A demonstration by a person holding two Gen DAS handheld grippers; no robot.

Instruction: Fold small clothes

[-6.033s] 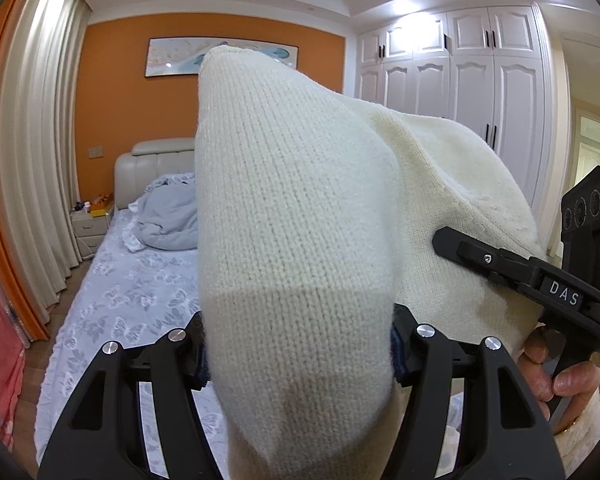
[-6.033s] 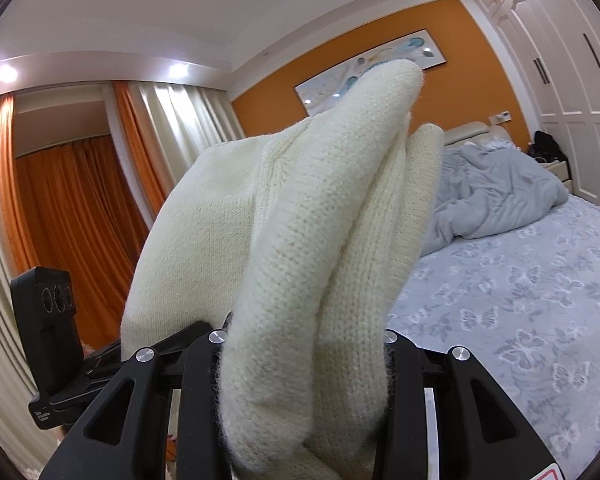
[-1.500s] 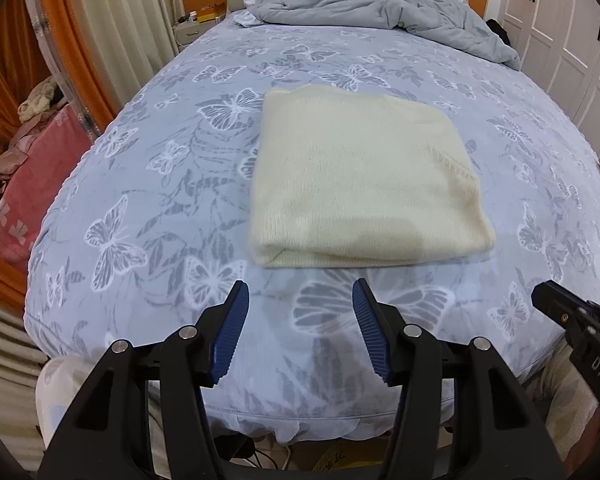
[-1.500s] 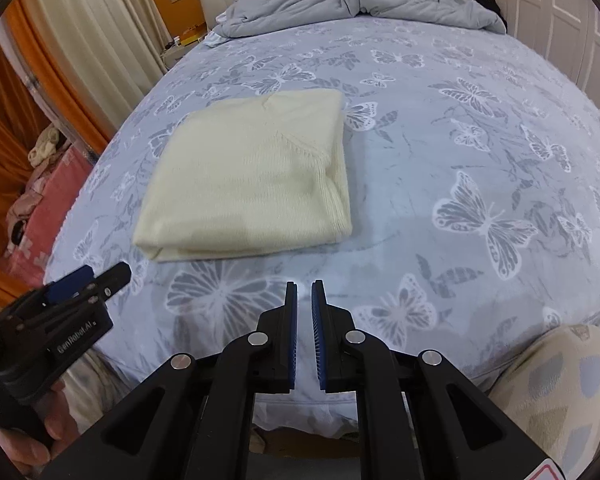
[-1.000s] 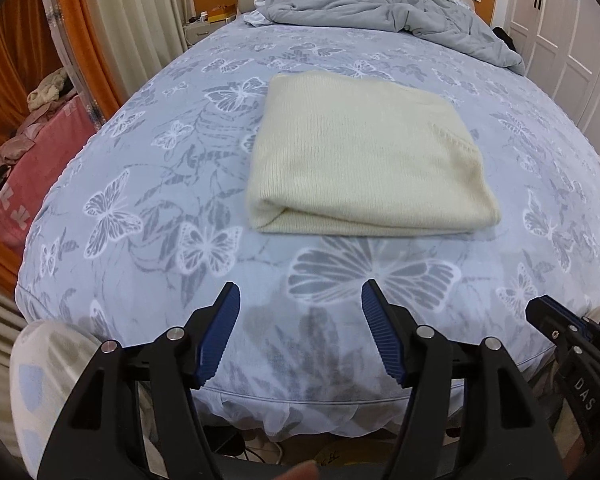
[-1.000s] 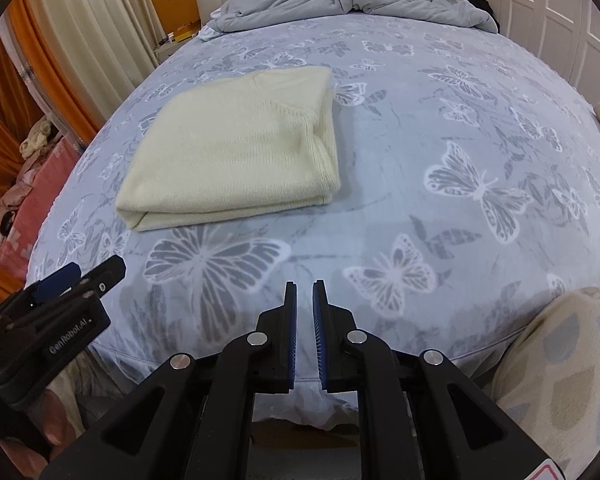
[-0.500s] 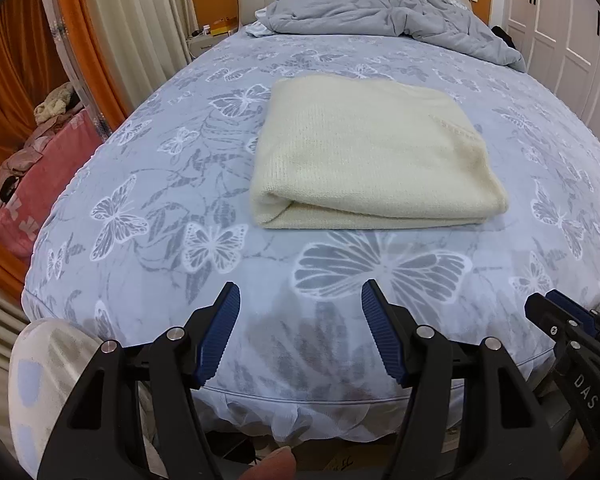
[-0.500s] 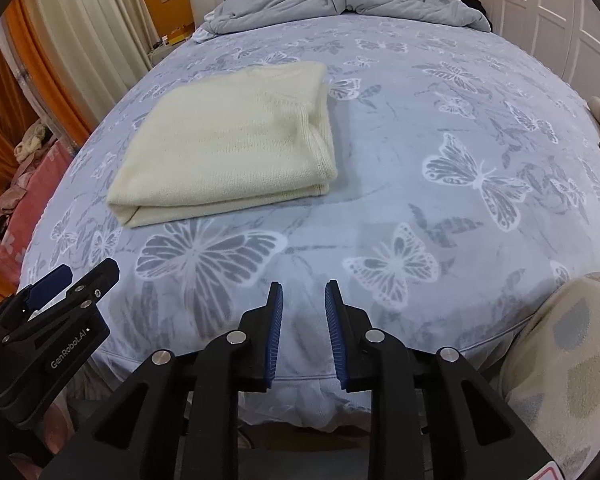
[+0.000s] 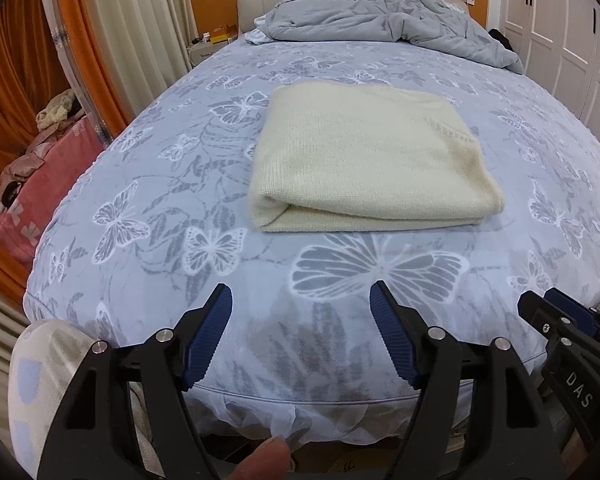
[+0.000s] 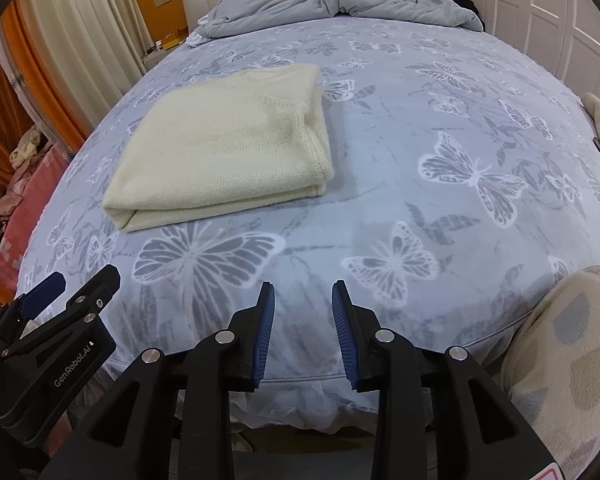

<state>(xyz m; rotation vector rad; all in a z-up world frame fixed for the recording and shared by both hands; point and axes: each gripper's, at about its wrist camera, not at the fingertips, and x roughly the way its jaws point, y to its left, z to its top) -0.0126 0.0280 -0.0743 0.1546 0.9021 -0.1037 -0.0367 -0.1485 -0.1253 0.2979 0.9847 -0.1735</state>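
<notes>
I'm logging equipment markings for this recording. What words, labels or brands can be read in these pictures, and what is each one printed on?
"DAS": on the black body of the right gripper, seen at the edge of the left wrist view.
"GenRobot.AI": on the black body of the left gripper, seen in the right wrist view.
White marks on the pink fabric beside the bed: too blurred to read.
Red-edged sticker at the frame's bottom: cut off, unreadable.

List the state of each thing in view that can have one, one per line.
Cream sweater: folded into a flat rectangle, lying on the bed, held by neither gripper.
Left gripper: open wide, empty, short of the sweater.
Right gripper: partly open, empty.
Grey duvet: rumpled, bunched at the headboard end.
Butterfly bedsheet: spread smooth over the mattress.
Wardrobe doors: closed.
</notes>
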